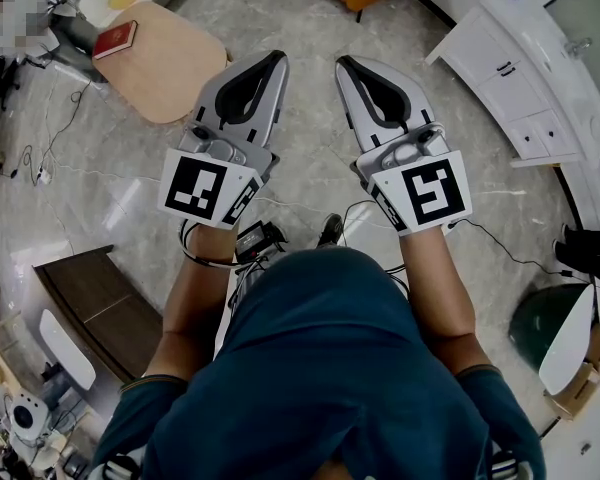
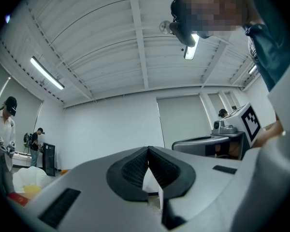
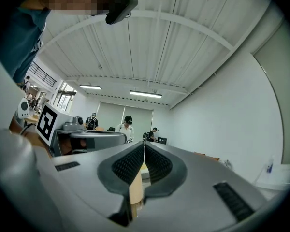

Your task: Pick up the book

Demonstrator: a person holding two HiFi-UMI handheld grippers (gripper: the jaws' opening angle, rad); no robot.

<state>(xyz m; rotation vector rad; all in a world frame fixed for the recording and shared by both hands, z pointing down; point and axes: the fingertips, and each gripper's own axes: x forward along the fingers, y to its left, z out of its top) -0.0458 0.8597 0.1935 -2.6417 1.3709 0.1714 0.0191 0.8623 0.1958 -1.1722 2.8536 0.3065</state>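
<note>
Though well apart from jaws, book (image 1: 115,39) on table (image 1: 175,73).

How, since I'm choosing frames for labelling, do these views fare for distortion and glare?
Head view: sharp, edges bent, pale sheen on the floor; left gripper view: fisheye, dark corners, bright ceiling lamp; right gripper view: likewise, lamps mild.

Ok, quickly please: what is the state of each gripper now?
Left gripper: closed, holding nothing.
Right gripper: closed, holding nothing.
</note>
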